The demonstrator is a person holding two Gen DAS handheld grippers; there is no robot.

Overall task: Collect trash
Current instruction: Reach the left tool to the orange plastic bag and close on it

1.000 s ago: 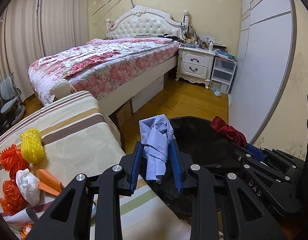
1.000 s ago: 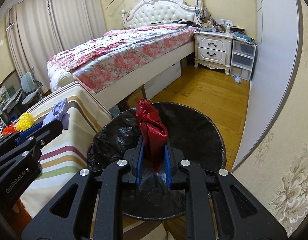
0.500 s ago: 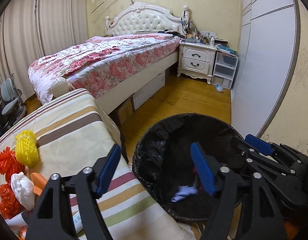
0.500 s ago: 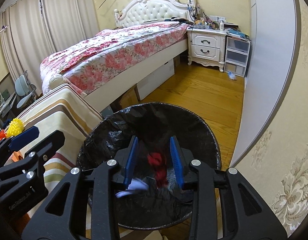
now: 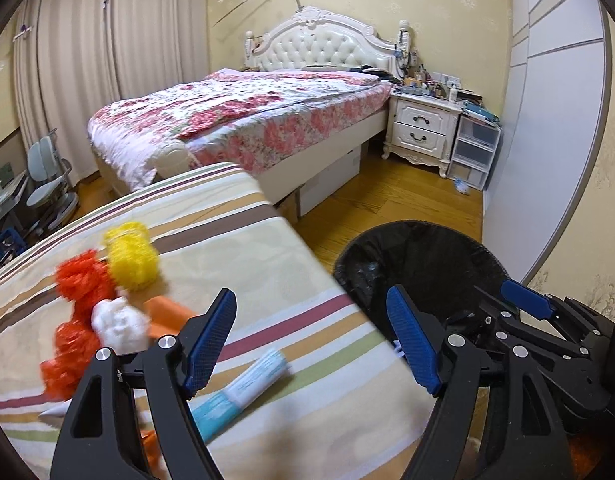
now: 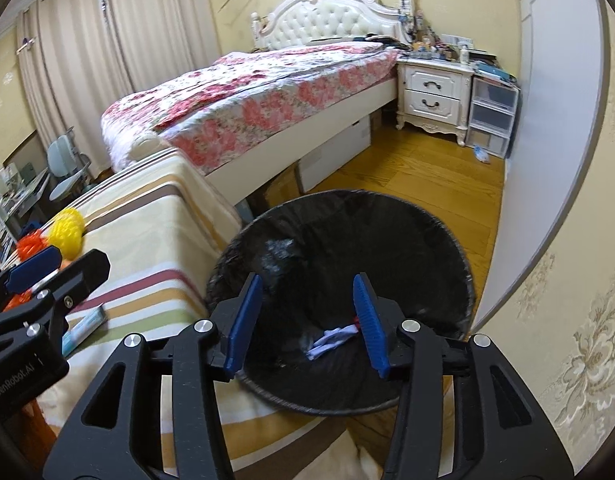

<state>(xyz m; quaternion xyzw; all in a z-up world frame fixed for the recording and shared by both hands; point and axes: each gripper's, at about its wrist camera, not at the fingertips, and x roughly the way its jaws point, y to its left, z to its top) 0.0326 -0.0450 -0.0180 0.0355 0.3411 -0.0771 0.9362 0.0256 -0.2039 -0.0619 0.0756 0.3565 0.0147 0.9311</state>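
Both grippers' jaws are opening, nothing between them; the blue-and-white tube [image 5: 243, 386] could be knocked off the striped bed cover [image 5: 243, 248] by a hasty reach.

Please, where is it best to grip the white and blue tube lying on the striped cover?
Probably across the middle of the tube, coming from above: it lies flat and slanted, long and narrow, so the fingers should straddle its short width. The left gripper, empty with jaws opening, is nearest.

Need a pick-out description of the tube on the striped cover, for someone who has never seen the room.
On the striped cover left of the black-lined trash bin, a pile of litter lies near the front edge. The tube is nearest the camera: long, flat, white and teal, while its neighbours are crumpled red, yellow and white wads.
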